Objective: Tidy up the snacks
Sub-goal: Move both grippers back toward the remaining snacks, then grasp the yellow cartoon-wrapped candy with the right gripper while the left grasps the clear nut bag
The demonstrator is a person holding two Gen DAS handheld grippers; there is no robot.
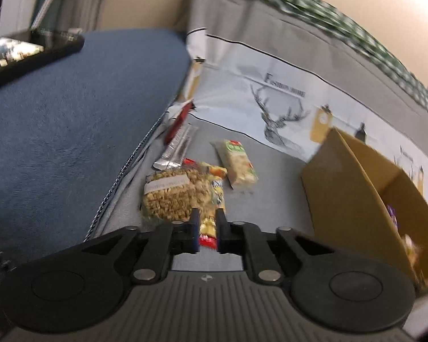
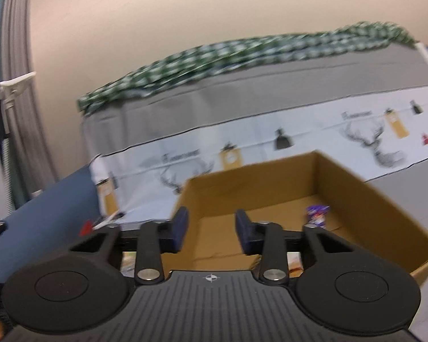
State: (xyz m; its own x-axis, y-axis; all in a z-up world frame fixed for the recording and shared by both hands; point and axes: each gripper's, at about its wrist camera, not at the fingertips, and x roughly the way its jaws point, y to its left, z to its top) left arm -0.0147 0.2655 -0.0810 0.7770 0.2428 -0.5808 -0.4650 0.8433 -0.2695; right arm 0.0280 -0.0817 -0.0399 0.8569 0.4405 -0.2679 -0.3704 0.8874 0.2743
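Observation:
My left gripper (image 1: 207, 214) is low over a heap of snacks on the grey sofa seat, its jaws narrow and closed on a yellow snack packet (image 1: 209, 228) with a red end. Left of it lies a clear bag of nut mix (image 1: 171, 196). Farther off lie a green-labelled bar (image 1: 238, 165), a silver bar (image 1: 177, 148) and a red packet (image 1: 179, 122). The cardboard box (image 1: 356, 185) stands to the right. My right gripper (image 2: 212, 219) hovers at the box's (image 2: 271, 188) near rim, open, with nothing between its fingers. A purple packet (image 2: 316, 213) lies inside.
A blue cushion (image 1: 71, 128) rises at the left of the seat, with a black tray-like object (image 1: 28, 51) on it. The sofa back carries a white deer-print cover (image 1: 271, 108) and a green checked cloth (image 1: 342, 22) on top. Both views are motion-blurred.

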